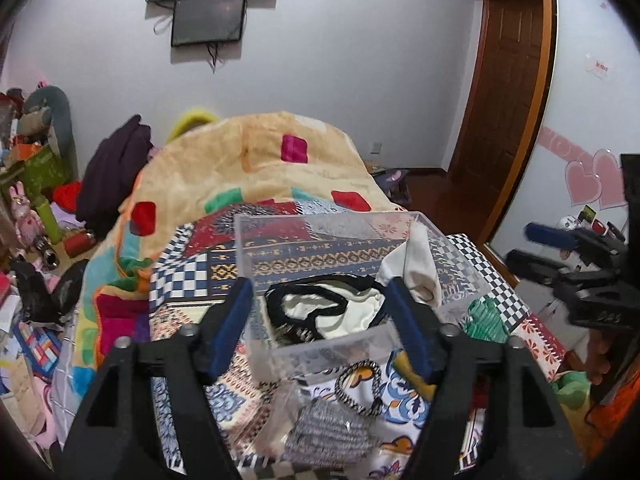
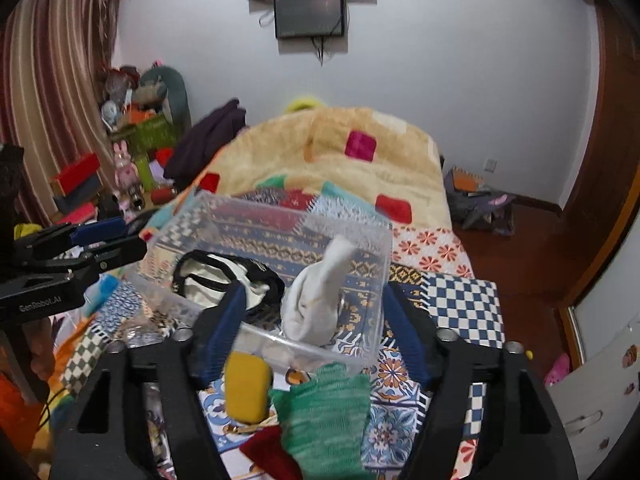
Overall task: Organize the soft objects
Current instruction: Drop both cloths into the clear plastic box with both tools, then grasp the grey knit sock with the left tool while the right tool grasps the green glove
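A clear plastic box [image 1: 320, 346] [image 2: 280, 346] sits on the patterned bed. Inside lie a cream cloth with black trim [image 1: 320, 308] [image 2: 224, 280] and a white sock [image 1: 416, 268] [image 2: 316, 304] that stands up against the box wall. My left gripper [image 1: 320, 304] is open and empty, just above the box's near side. My right gripper [image 2: 314, 308] is open and empty, with the sock between its fingers' line of sight. In front of the box lie a grey knit cloth [image 1: 332, 432], a black-and-white hair band [image 1: 360, 388], a green knit cloth [image 2: 324, 412] [image 1: 486, 316], a yellow sponge-like pad [image 2: 246, 386] and a dark red cloth [image 2: 272, 454].
A beige fleece blanket [image 1: 260, 164] [image 2: 332, 152] with coloured squares is heaped at the far end of the bed. Clutter and toys [image 1: 28, 184] fill the left floor. A wooden door [image 1: 508, 80] stands at the right. A bag [image 2: 480, 204] lies on the floor.
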